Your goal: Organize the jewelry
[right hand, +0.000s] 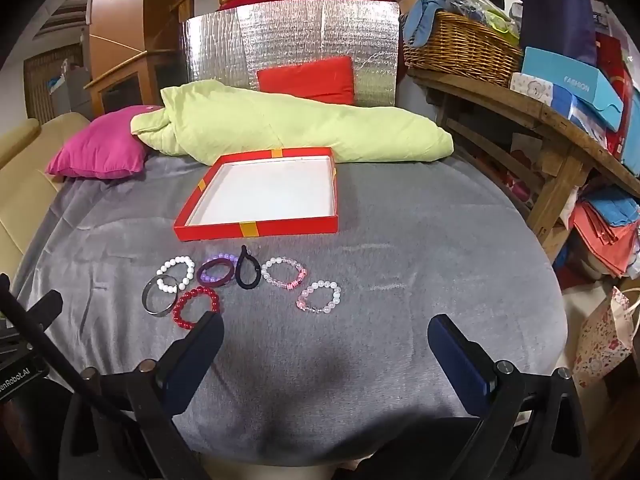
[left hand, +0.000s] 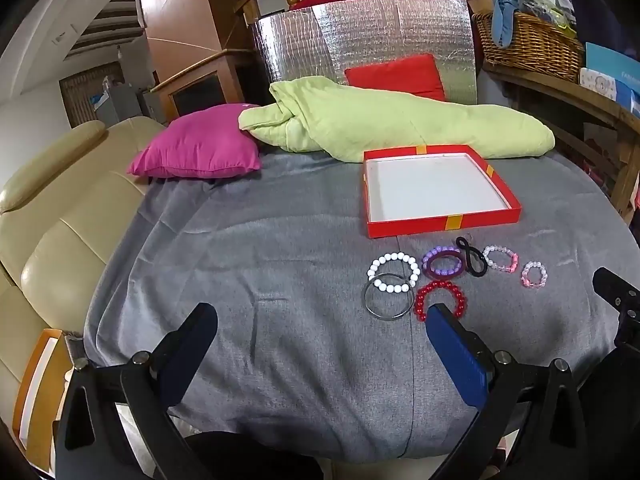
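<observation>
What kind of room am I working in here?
Most likely a lived-in home, a bedroom or living room. A grey blanket covers the work surface, with a magenta pillow and a light green quilt at its far edge, and a cluttered wooden shelf holding a wicker basket.

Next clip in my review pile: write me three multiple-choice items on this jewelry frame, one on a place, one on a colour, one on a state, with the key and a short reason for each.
1. Where does the jewelry lie relative to the red tray?
A. Inside it
B. On the grey cloth in front of it
C. On the pink pillow

2. What colour is the beaded bracelet nearest the left gripper?
A. Red
B. Green
C. Yellow

3. How do the jaws of the right gripper stand?
A. Shut on a bracelet
B. Shut on nothing
C. Open, holding nothing

Key: 1 B, the tray's white floor is bare; 2 A, red beads by its finger; 3 C, fingers wide apart over bare cloth.
</observation>
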`<state>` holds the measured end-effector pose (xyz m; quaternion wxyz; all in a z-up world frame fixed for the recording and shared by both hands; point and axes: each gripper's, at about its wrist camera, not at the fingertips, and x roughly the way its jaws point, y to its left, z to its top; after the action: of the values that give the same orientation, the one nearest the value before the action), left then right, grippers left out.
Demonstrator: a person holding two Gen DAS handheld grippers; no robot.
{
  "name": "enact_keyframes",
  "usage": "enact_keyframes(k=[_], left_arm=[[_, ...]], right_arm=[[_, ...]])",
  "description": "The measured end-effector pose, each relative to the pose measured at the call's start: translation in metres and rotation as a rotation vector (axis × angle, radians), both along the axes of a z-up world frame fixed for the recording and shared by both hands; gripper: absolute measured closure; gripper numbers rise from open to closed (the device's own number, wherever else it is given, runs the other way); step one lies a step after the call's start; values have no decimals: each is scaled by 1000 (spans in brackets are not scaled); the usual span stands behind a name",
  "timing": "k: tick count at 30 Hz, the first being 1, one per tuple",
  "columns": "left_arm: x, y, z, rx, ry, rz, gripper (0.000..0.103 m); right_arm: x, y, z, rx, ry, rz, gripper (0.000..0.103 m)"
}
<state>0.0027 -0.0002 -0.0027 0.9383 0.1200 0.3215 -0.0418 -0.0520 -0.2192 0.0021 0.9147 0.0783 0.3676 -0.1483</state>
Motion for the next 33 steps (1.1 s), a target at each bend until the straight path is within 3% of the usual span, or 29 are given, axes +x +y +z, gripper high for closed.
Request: enact_keyframes(k=[33], left_arm=[[23, -11, -19, 35, 49, -11, 0]], right_arm=[[25, -13, -30, 57, 36, -21, 0]])
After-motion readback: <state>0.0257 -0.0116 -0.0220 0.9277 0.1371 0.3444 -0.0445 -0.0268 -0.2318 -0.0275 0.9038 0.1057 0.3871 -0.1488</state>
